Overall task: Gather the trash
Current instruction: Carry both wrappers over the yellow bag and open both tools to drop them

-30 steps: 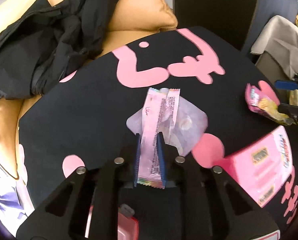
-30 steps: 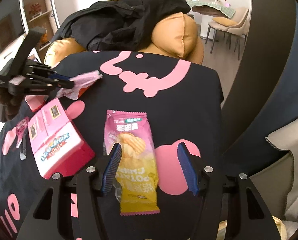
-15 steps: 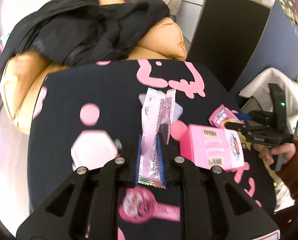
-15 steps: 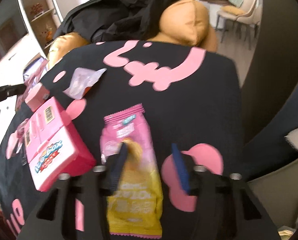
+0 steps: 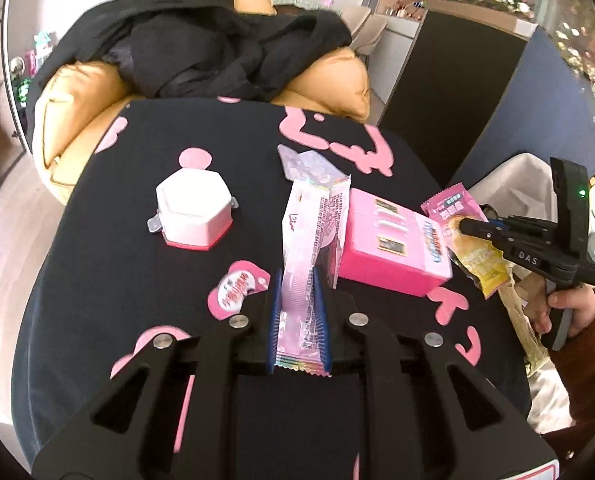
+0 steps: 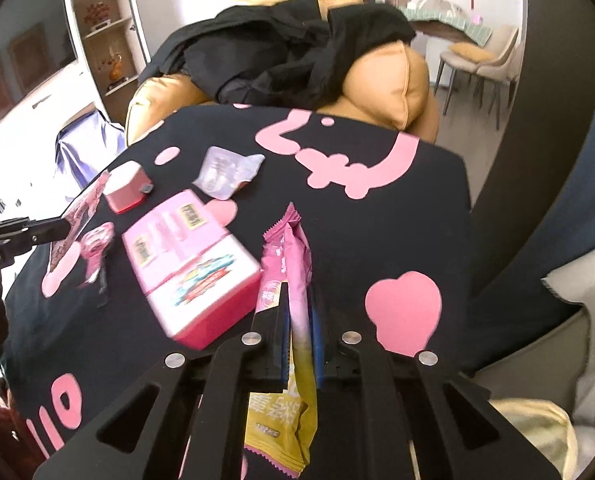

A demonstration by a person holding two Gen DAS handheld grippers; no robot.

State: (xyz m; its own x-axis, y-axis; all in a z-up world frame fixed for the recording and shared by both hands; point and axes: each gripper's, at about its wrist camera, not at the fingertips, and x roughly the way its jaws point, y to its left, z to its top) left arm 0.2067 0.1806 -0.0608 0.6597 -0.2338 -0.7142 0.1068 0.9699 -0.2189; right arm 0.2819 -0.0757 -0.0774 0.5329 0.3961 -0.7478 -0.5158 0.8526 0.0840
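Observation:
My left gripper (image 5: 297,300) is shut on a long pale pink wrapper (image 5: 309,236) and holds it above the black table (image 5: 117,248). My right gripper (image 6: 299,312) is shut on a pink and yellow chip bag (image 6: 293,280), folded edge-on between the jaws. The chip bag also shows in the left wrist view (image 5: 463,236), held at the table's right edge. A clear plastic wrapper (image 6: 225,170) lies on the table; it shows in the left wrist view (image 5: 305,164) too.
A pink box (image 5: 393,252) lies mid-table, a white hexagonal box (image 5: 191,212) to its left, a small pink round packet (image 5: 237,284) nearby. An orange sofa (image 5: 329,80) with black clothes (image 5: 201,48) stands behind. A light bag (image 6: 533,436) sits at lower right.
My right gripper has closed on the chip bag and lifted it off the table. My left gripper has risen and pulled back with the pink wrapper.

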